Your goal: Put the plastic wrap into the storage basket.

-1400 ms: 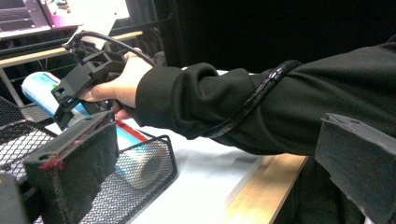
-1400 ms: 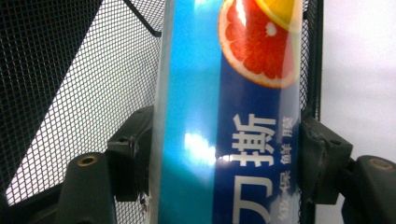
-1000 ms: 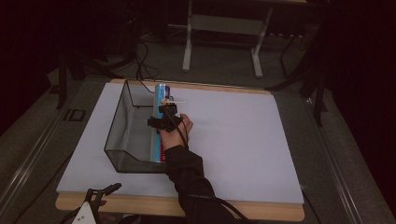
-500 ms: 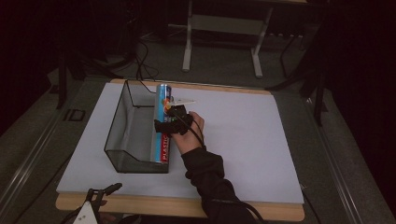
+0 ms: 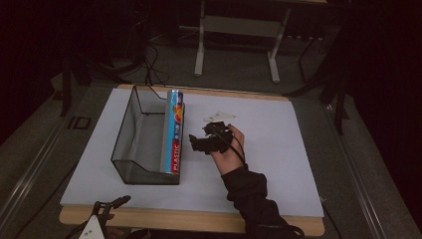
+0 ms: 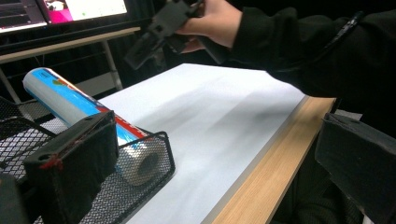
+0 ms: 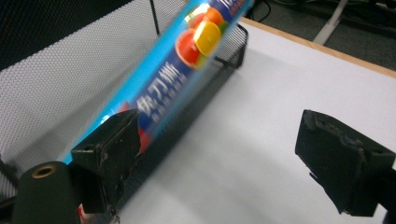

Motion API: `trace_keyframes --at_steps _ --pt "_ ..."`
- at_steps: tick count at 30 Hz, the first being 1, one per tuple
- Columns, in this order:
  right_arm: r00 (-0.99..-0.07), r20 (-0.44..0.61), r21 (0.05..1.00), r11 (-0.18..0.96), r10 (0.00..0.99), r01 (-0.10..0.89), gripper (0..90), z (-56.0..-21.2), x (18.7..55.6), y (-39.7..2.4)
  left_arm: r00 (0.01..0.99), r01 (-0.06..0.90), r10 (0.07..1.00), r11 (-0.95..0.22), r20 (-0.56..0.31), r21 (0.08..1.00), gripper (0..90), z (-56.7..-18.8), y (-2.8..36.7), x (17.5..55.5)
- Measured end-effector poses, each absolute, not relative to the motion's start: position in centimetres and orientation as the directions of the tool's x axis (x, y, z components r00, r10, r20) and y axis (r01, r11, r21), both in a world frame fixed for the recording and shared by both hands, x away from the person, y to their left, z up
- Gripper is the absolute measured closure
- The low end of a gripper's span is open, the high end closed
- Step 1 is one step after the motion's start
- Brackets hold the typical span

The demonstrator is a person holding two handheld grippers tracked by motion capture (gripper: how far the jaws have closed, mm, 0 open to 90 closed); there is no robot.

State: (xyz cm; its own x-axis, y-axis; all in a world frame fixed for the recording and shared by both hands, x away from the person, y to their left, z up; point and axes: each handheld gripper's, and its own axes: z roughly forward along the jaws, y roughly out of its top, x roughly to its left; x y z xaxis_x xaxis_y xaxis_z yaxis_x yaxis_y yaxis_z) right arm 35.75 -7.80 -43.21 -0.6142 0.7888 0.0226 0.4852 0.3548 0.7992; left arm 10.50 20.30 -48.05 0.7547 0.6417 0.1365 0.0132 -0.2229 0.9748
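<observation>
Right gripper [image 5: 199, 142] jaws just opened wide, nothing between them, drawn clear of blue plastic-wrap roll [image 5: 174, 130]; roll rests in black wire-mesh basket [image 5: 130, 167]; placement looks done.

In the right gripper view we see the plastic wrap roll [image 7: 187, 70] blurred, its print unreadable, its far end cut off at twelve o'clock. In the high view the left gripper [image 5: 102, 216] is cropped at six o'clock. The mesh basket [image 6: 154, 163] hides the roll's underside.
</observation>
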Motion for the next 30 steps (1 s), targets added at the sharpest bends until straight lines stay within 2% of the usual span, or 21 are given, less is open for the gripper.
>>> trace_keyframes --at_steps 15,30 --pt "-0.605 0.048 0.806 0.327 0.795 0.493 13.8 -44.0 32.4 -14.4 0.756 0.016 0.64 -0.23 0.139 0.973 0.2 -48.1 20.2 10.5" --pt "-0.596 0.002 0.825 0.336 0.803 0.455 14.8 -44.7 28.5 -18.3 0.759 0.018 0.637 -0.234 0.139 0.972 0.2 -48.2 20.1 10.6"
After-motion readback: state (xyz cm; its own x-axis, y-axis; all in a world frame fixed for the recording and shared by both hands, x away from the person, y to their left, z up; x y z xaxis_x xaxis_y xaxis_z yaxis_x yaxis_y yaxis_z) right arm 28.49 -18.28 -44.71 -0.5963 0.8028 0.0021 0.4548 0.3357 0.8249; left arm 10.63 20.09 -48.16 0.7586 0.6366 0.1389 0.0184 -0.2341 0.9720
